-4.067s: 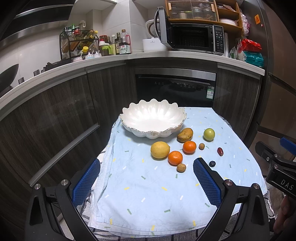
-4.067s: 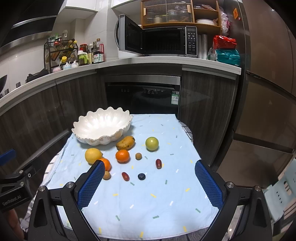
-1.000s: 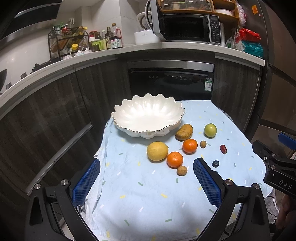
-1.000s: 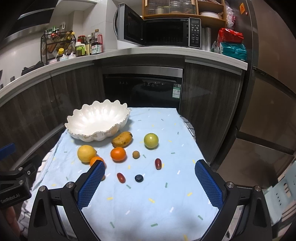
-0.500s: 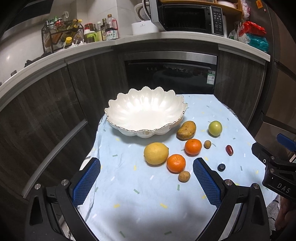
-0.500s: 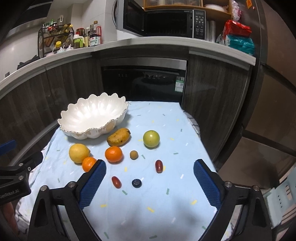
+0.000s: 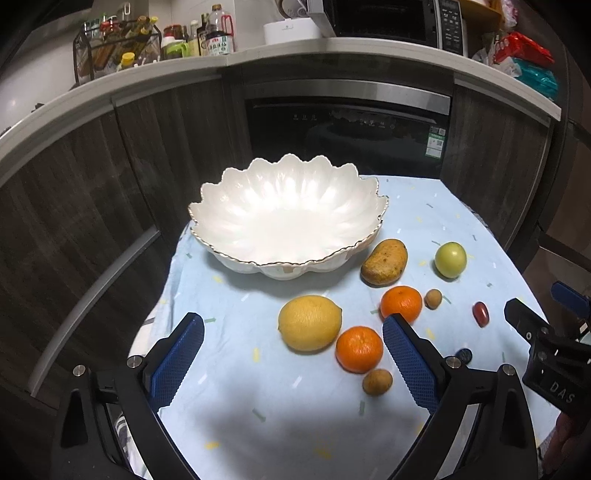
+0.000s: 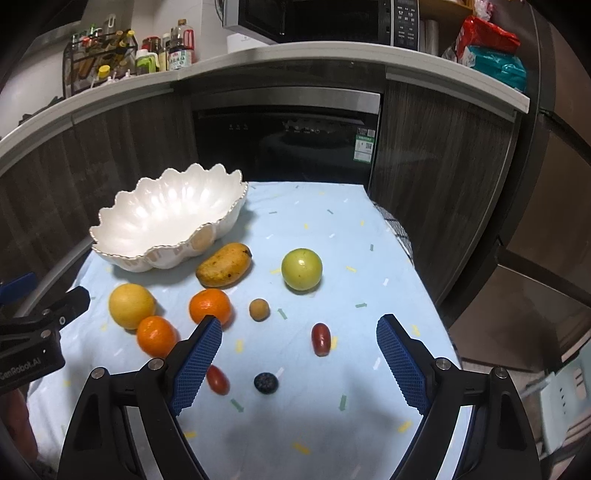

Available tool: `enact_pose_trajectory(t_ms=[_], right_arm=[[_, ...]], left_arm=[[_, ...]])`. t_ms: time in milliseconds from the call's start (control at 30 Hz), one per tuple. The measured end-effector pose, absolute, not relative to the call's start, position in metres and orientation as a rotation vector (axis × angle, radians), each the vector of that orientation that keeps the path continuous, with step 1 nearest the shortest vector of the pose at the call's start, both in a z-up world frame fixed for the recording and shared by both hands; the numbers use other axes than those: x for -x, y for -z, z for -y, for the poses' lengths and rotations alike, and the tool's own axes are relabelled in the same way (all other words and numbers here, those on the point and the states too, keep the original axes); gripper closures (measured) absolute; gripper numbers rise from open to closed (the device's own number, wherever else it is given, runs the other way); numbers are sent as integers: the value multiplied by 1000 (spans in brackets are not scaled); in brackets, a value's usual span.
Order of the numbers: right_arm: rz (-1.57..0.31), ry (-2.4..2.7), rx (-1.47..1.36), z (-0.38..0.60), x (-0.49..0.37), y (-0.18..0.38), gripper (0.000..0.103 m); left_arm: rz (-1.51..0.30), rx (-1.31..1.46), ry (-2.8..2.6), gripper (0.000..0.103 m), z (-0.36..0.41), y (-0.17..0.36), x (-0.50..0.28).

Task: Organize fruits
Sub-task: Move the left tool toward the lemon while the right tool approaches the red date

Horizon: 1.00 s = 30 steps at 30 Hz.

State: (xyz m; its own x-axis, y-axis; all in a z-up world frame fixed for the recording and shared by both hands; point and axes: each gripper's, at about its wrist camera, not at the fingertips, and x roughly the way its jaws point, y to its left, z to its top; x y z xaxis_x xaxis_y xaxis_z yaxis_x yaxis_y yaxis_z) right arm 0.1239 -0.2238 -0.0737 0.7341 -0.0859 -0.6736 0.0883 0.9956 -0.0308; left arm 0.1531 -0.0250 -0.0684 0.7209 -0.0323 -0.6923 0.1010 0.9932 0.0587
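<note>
A white scalloped bowl [image 7: 288, 218] [image 8: 166, 218] stands empty at the back of a light blue tablecloth [image 7: 240, 398]. In front of it lie a lemon [image 7: 309, 328], two oranges [image 7: 359, 349] [image 7: 401, 303], a mango [image 7: 384, 261], a green round fruit [image 7: 450, 259] and several small fruits. My left gripper [image 7: 293, 354] hovers open above the cloth, the lemon showing between its fingers. My right gripper [image 8: 299, 354] is open with its jaws closing; a red grape [image 8: 320, 338] and a dark blueberry [image 8: 266, 382] lie on the cloth between them, untouched.
Dark cabinets, a black oven door [image 8: 284, 136] and a counter with bottles [image 7: 216, 33] and a microwave [image 8: 321, 18] curve behind the table. The table's right edge [image 8: 413, 258] drops off toward the floor. Each gripper shows at the other view's side edge.
Both grippers have moved forward and down toward the fruit, so the bowl and fruits look larger. The right gripper's fingers stand somewhat closer together than before.
</note>
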Motion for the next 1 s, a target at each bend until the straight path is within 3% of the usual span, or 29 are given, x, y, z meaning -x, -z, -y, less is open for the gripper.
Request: enact_pose_trajectory(t_ms=[433,833,1000], right_arm=[[-821,117,-25,239,-157,109,28],[-866,112,-49,244,-175,132,31],[-893,110,-69,248,-180,142,42]], left_arm=[[-837,-94,51,11,38,102,-196],[-919,-54,14,16,39,129,-217],[-923,-43,10,17,39,135,-219]])
